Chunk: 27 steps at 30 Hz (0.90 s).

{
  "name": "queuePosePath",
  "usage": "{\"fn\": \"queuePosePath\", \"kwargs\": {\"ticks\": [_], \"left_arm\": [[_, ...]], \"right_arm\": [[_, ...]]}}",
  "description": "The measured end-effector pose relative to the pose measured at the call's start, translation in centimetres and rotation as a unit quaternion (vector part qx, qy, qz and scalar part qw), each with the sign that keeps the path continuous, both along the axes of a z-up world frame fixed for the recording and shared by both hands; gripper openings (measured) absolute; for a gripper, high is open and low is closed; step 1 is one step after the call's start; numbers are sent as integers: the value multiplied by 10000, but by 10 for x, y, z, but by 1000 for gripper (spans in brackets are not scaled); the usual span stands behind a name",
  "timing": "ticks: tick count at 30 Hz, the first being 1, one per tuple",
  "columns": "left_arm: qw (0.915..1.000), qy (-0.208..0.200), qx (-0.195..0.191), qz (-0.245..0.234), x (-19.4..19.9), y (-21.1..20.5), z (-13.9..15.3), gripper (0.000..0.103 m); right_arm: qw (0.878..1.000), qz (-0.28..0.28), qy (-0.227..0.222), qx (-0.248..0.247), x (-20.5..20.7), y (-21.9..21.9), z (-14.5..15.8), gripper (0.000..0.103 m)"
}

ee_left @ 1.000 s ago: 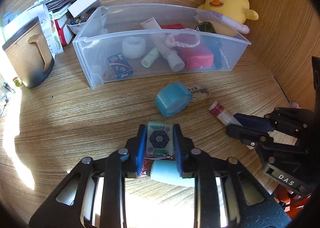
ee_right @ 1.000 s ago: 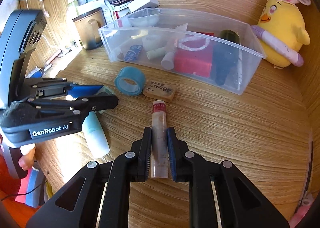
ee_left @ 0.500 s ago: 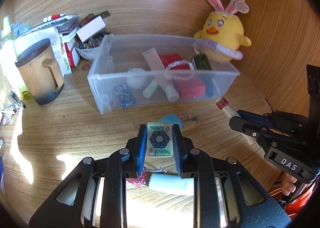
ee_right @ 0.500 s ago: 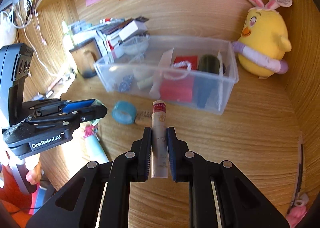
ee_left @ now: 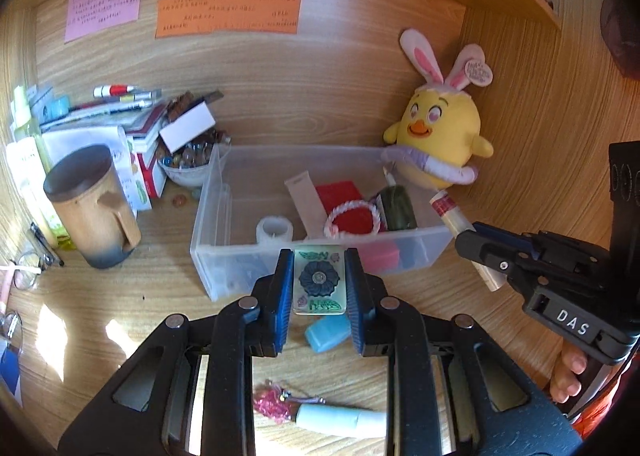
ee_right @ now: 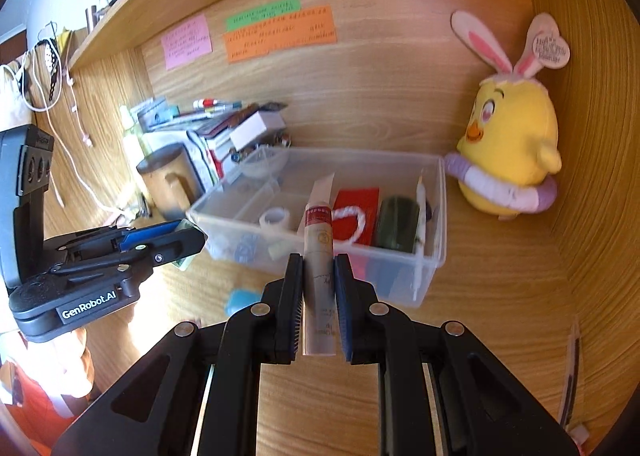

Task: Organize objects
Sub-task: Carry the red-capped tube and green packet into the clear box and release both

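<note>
- Both grippers I'm running are loaded and held above the desk [ee_left: 132, 296], in front of the clear bin [ee_left: 224, 215].
- My left gripper [ee_left: 319, 284] is nearly closed, its pads pressing the two long edges of a flat tile [ee_left: 319, 282] with a dark flower print facing up.
- My right gripper [ee_right: 318, 296] is clamped tight on a slim tube [ee_right: 319, 256] with a red cap; the cap end points toward the bin.
- From the left camera I see the right gripper off to the right, the tube's cap just beside the bin's right corner.
- Inside the bin lie a red box [ee_left: 344, 199], a white bracelet [ee_left: 352, 217], a dark green item [ee_left: 397, 207] and a tape roll [ee_left: 274, 228].
- On the desk below my left gripper are a blue cap [ee_left: 328, 332] and a pale tube [ee_left: 340, 420] with a pink tassel.
- One yellow chick plush [ee_right: 516, 147] sits right of the bin; a mug [ee_left: 90, 207] stands to its left.
</note>
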<state>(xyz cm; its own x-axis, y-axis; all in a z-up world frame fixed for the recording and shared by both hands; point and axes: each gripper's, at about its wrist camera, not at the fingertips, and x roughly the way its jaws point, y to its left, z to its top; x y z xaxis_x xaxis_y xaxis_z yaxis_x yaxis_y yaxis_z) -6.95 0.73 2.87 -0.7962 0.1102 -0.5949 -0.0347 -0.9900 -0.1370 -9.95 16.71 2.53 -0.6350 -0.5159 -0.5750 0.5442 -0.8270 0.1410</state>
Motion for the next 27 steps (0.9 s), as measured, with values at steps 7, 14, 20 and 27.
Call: {"fn": "queuePosePath", "kwargs": {"ticks": [7, 14, 20, 27], "left_arm": [[9997, 216, 48, -35, -14, 2, 20, 24], [9994, 341, 39, -25, -32, 4, 33, 24], [9996, 262, -26, 37, -50, 4, 31, 24], [9999, -75, 11, 128, -72, -3, 11, 24]], "right_arm": [[9997, -76, 229, -74, -12, -4, 17, 14], [9992, -155, 343, -165, -29, -9, 28, 14], [9989, -268, 363, -144, -47, -14, 32, 14], [9988, -348, 347, -15, -69, -23, 30, 14]]}}
